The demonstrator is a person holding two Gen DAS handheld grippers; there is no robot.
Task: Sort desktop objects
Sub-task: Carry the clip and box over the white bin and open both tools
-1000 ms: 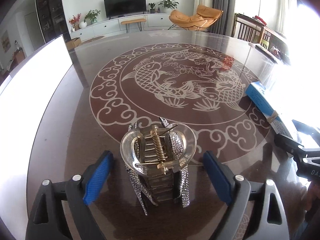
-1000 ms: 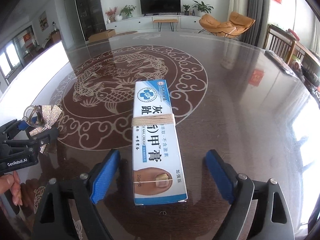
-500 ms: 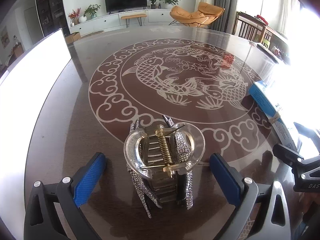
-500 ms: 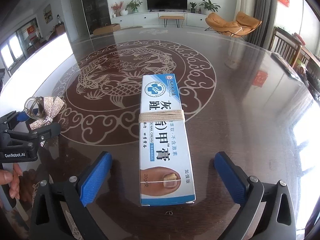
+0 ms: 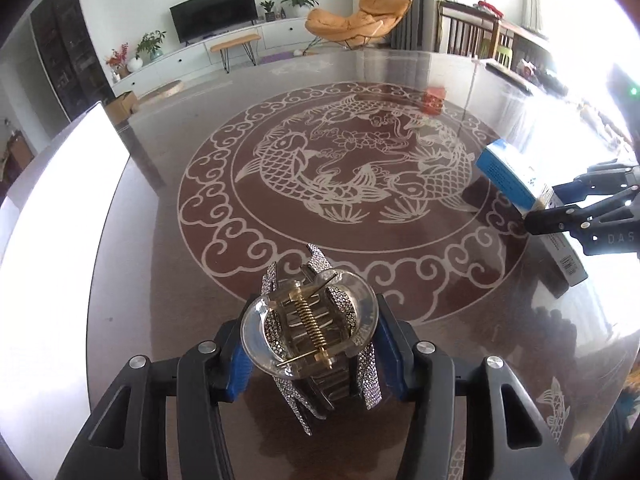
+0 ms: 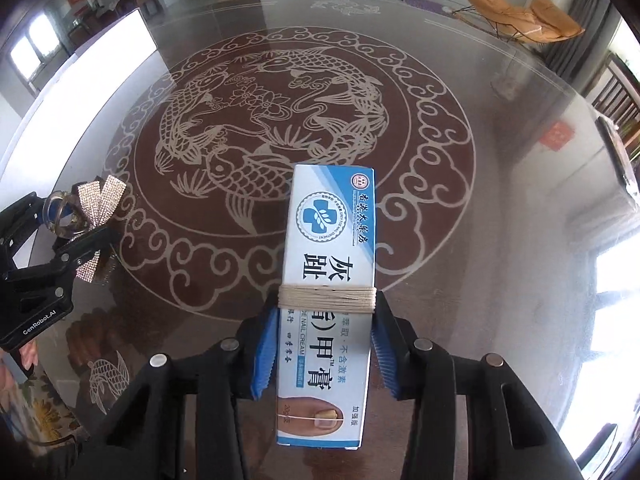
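My left gripper (image 5: 312,354) is shut on a clear hair clip (image 5: 310,328) with rhinestone strips and a brass spring, held above the table. The hair clip also shows at the far left of the right wrist view (image 6: 86,208), in the left gripper (image 6: 68,236). My right gripper (image 6: 324,344) is shut on a blue and white nail cream box (image 6: 328,280) bound with a band of string, lifted off the table. The box also shows at the right of the left wrist view (image 5: 508,176), in the right gripper (image 5: 560,204).
A dark glass table (image 5: 160,280) with a pale fish and cloud medallion (image 5: 344,172) spreads ahead. A bright white panel (image 5: 48,220) runs along its left side. A small red reflection (image 5: 434,98) sits far right. Chairs and an orange lounger stand beyond the far edge.
Both grippers have closed from wide open: the left on the hair clip, the right on the nail cream box. Both objects have been raised off the table.
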